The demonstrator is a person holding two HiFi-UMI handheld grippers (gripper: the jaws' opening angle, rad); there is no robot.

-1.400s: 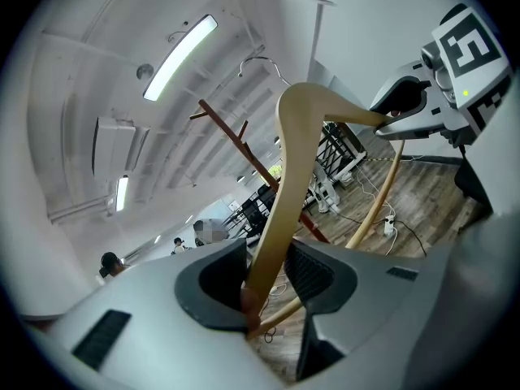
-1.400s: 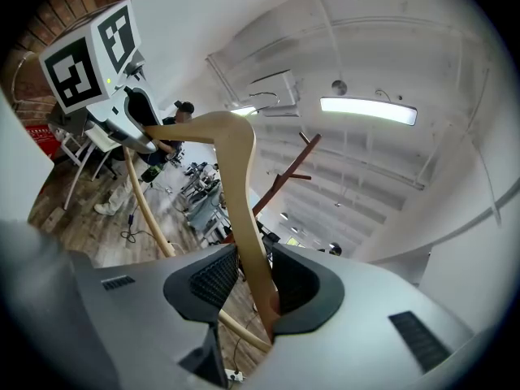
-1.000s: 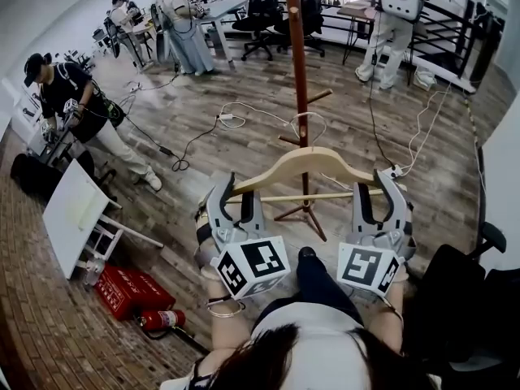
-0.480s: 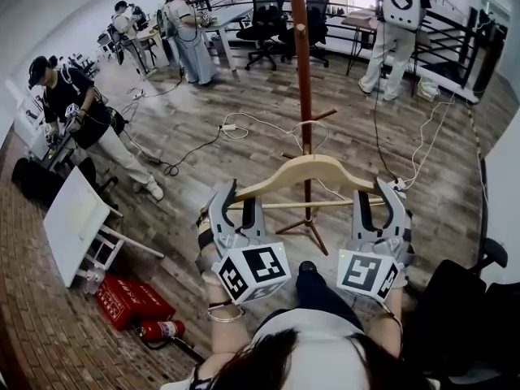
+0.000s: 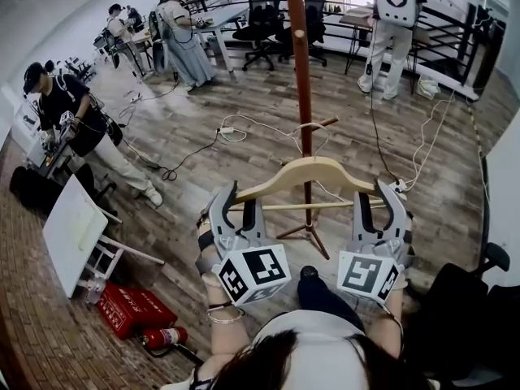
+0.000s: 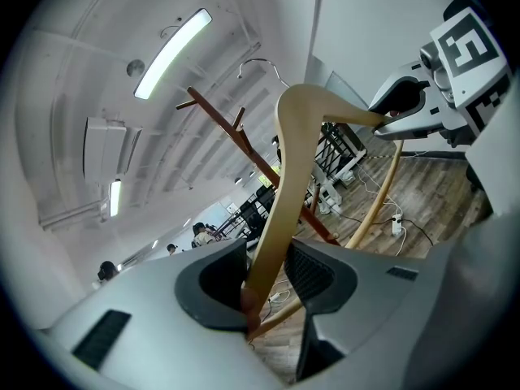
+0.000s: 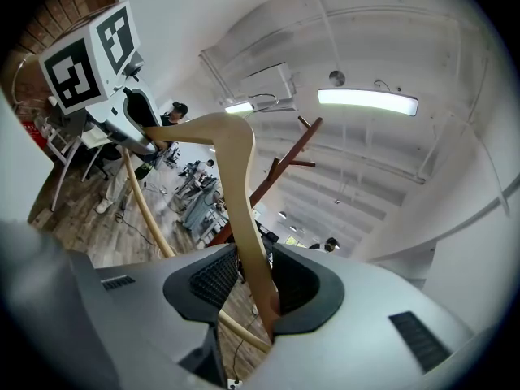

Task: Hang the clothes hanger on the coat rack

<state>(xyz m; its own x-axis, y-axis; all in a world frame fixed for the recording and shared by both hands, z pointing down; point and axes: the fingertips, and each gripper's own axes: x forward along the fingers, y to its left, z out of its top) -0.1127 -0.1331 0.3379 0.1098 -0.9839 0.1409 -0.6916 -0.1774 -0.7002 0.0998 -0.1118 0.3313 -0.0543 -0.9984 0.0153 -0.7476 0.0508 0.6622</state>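
Note:
A light wooden clothes hanger [image 5: 305, 171] with a crossbar is held level in front of me, just before the brown coat rack pole [image 5: 301, 71]. My left gripper [image 5: 240, 200] is shut on the hanger's left end and my right gripper [image 5: 382, 195] is shut on its right end. In the left gripper view the hanger [image 6: 296, 161] rises from between the jaws, its metal hook [image 6: 264, 65] lies near the coat rack's pegs [image 6: 236, 132], and the right gripper [image 6: 439, 88] shows at the far end. The right gripper view shows the hanger [image 7: 240, 193] pinched in the jaws, with the rack [image 7: 280, 165] behind it.
The rack's tripod feet [image 5: 309, 230] stand on the wooden floor among loose cables [image 5: 244, 124]. A red case [image 5: 130, 309], a fire extinguisher [image 5: 166, 337] and a tipped white table [image 5: 77, 226] lie at the left. Several people [image 5: 77, 124] and office chairs [image 5: 260, 10] are further back.
Both grippers keep hold of the hanger's ends. The head view has tilted up a little, so an upper peg of the rack shows at the top edge.

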